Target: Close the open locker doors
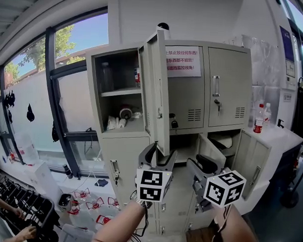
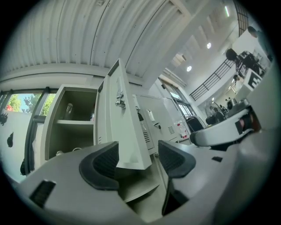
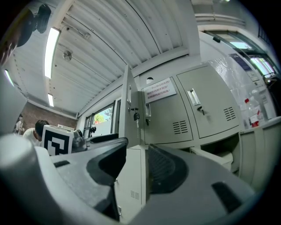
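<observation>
The open upper locker door (image 1: pixel 158 88) covers the left edge of the red-lettered sign (image 1: pixel 183 61), whose print is too small to read. The small items (image 1: pixel 123 113) on the open compartment's shelf cannot be identified. The left tongs (image 1: pixel 159 156) and right tongs (image 1: pixel 202 170) hide parts of the lower compartments (image 1: pixel 190 144). The left forearm (image 1: pixel 120 223) and right forearm (image 1: pixel 237 231) are cut off by the bottom edge.

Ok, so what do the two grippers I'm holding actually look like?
Both are light grey plastic: the left gripper and right gripper each carry a white cube printed with black square markers. The jaws end in dark, ribbed pads. A thin black cable trails by each forearm; no sleeves show.
</observation>
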The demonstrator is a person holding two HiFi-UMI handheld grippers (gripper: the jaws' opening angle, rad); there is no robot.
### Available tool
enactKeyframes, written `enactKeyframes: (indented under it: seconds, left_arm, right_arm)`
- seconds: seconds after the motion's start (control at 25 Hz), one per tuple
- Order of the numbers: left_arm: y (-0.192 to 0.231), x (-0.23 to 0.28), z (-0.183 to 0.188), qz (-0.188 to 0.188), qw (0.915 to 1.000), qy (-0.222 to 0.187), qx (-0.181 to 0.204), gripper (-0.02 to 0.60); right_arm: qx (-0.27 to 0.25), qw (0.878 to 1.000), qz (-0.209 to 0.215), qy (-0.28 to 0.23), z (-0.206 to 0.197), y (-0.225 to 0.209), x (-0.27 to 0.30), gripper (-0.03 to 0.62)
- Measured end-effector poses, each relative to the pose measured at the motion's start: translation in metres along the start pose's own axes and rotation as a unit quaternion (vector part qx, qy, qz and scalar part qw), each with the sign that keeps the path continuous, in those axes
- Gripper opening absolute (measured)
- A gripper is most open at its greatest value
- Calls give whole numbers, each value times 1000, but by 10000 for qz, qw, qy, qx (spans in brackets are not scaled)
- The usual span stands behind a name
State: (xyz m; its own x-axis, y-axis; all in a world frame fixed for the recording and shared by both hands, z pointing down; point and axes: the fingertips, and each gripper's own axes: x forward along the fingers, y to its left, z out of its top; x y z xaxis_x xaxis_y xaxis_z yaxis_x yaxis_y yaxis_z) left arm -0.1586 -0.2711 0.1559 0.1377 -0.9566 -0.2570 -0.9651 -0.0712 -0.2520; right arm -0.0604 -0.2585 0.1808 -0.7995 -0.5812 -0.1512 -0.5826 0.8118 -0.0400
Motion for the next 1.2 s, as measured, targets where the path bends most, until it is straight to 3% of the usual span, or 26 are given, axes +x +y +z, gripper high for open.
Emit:
enactKeyframes:
  seconds: [0.72,1.2]
  left_arm:
    - [12,11,-1,40,10000,-38,17,270]
    - [45,-21,0,302,9994,-130,-76,275]
  right_arm:
    - [-59,10000,-31,35,3,5,12,144]
    - [40,9993,347,162,-6,32,39,144]
